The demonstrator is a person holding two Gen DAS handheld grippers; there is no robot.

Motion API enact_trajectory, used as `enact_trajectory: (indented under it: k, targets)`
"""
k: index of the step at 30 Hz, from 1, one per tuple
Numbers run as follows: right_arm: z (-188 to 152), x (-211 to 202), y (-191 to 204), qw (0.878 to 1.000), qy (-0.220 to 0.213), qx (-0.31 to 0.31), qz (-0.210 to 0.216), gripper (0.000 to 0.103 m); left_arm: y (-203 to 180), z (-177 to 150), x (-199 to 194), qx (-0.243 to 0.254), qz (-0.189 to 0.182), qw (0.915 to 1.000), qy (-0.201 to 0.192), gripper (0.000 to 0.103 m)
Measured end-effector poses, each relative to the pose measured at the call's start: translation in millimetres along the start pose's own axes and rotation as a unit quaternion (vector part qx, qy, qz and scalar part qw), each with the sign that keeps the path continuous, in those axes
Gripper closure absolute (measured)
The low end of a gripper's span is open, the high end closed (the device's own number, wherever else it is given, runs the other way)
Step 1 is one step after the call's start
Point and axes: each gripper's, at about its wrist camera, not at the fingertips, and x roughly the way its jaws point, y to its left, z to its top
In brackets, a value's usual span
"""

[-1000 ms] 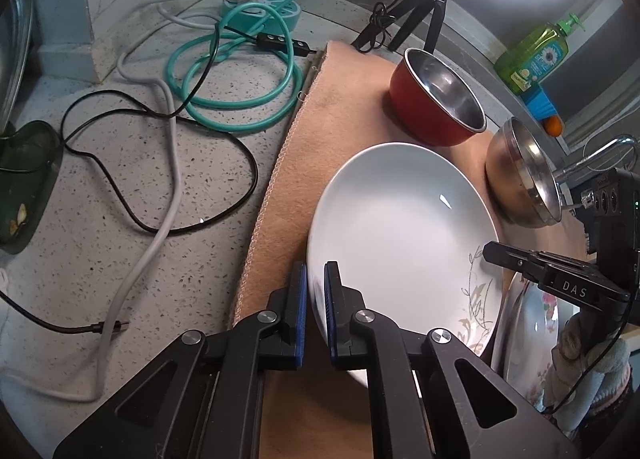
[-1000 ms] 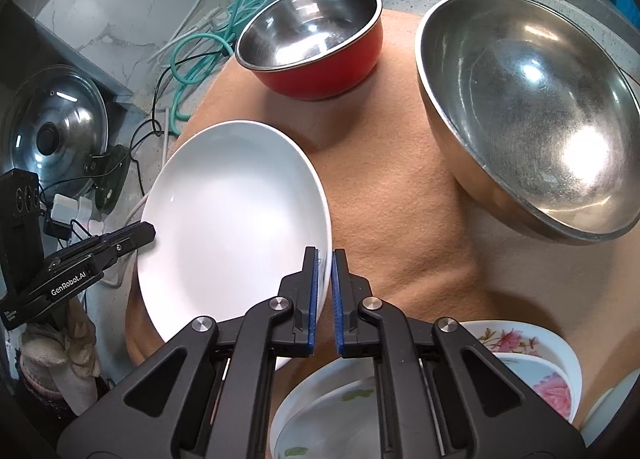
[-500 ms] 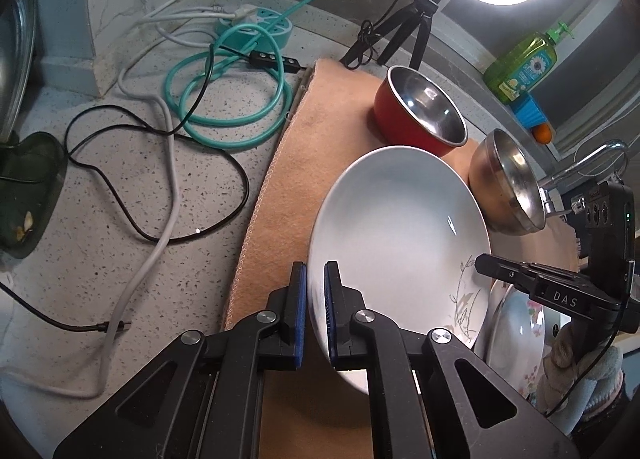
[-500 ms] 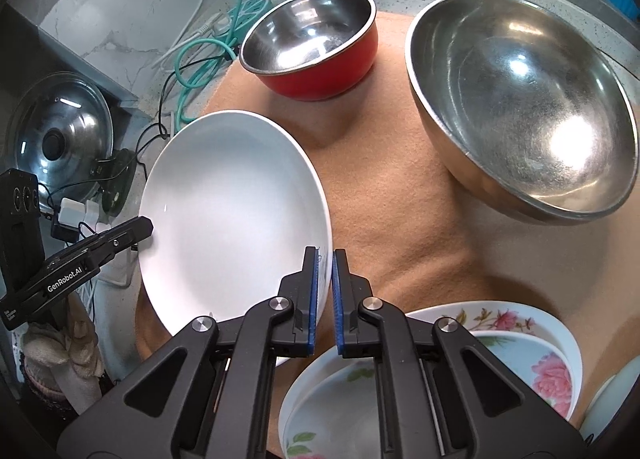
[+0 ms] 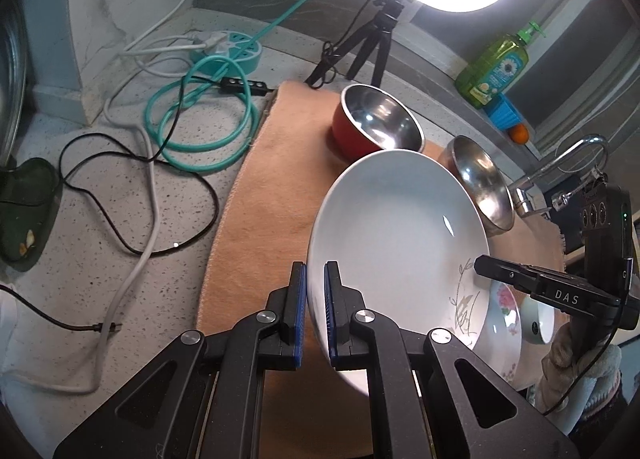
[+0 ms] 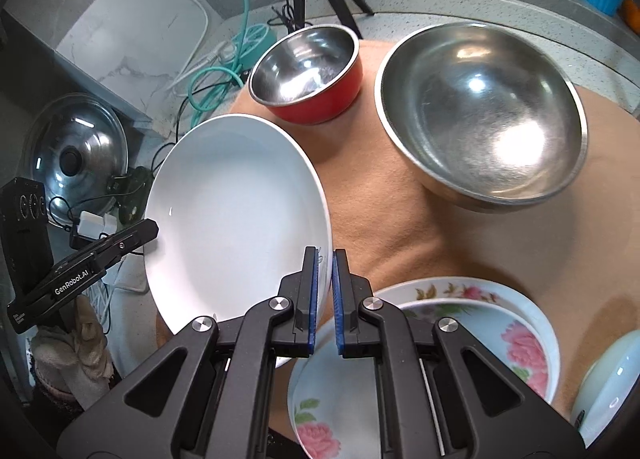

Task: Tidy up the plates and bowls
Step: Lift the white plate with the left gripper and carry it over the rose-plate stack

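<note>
A large white plate (image 5: 396,235) with a small leaf print is held lifted and tilted above the tan cloth (image 5: 276,195). My left gripper (image 5: 316,291) is shut on its near-left rim. My right gripper (image 6: 325,279) is shut on its opposite rim; the plate shows in the right wrist view (image 6: 236,215) too. A red bowl (image 6: 308,71) with a steel inside and a big steel bowl (image 6: 480,111) stand on the cloth behind. Flowered plates (image 6: 460,339) are stacked at the near right, below the right gripper.
Teal hose (image 5: 200,115), black and white cables (image 5: 132,187) and a power strip lie on the speckled counter at left. A ring light on a tripod (image 5: 372,47), a green soap bottle (image 5: 494,71) and a faucet (image 5: 560,167) stand behind. A pot lid (image 6: 76,159) leans at far left.
Both grippers have lifted the white plate off the cloth and carried it toward the flowered plates. It now hangs tilted over the stack's edge.
</note>
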Motion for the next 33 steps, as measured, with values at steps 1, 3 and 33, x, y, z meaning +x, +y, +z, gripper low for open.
enact_trajectory:
  k: [1,3,33]
  targets:
    - [-1.1,-4.4,-1.8,1.000,-0.003,0.002,0.000,0.096,-2.5,-0.1,-0.5,0.002,-0.003,1.0000,0.000,0.096]
    - [-4.6,-13.4,-5.2,1.000,-0.008,0.006,-0.001,0.096,-9.0,-0.3,-1.7,0.008,-0.009,0.9999,-0.001,0.096]
    - [-80.7,-86.7,-84.5,0.995,-0.025,0.087,-0.044,0.096,-103.6,-36.6,17.0,0.097,-0.068,0.9917,0.050,0.096]
